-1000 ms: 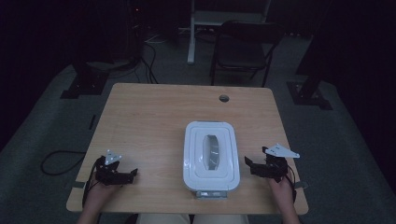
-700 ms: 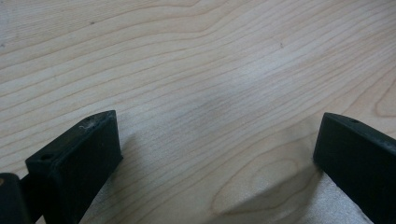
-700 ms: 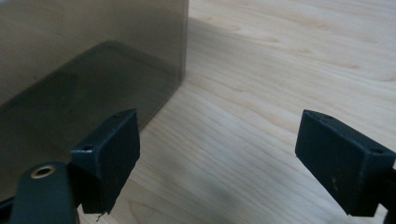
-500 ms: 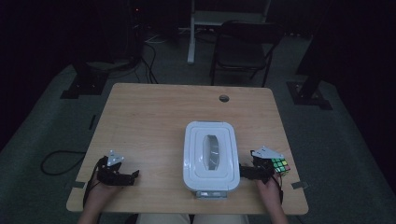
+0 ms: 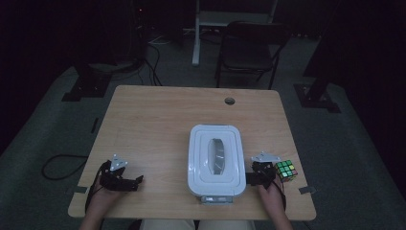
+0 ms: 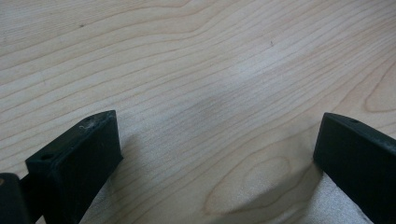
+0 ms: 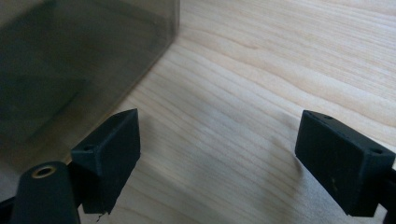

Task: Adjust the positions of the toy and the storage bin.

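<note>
A white box with a latched lid (image 5: pixel 215 160) sits on the wooden table (image 5: pixel 163 120), close to the front edge. My right gripper (image 5: pixel 251 178) is low beside the box's right wall, and a colourful puzzle cube (image 5: pixel 286 170) lies just to its right. In the right gripper view, my right gripper (image 7: pixel 219 135) is open over bare wood, with the box's translucent wall (image 7: pixel 79 60) at the left. My left gripper (image 5: pixel 135 181) rests at the front left; in the left gripper view, my left gripper (image 6: pixel 217 130) is open with only wood grain between its jaws.
A round cable hole (image 5: pixel 230 101) sits near the table's far edge. A dark chair (image 5: pixel 249 48) stands behind the table and cables lie on the floor at the left (image 5: pixel 62 165). The room around is dim.
My right gripper has sunk and shifted left toward the box. The puzzle cube, covered by it a second ago, now shows to its right. The left gripper has kept still.
</note>
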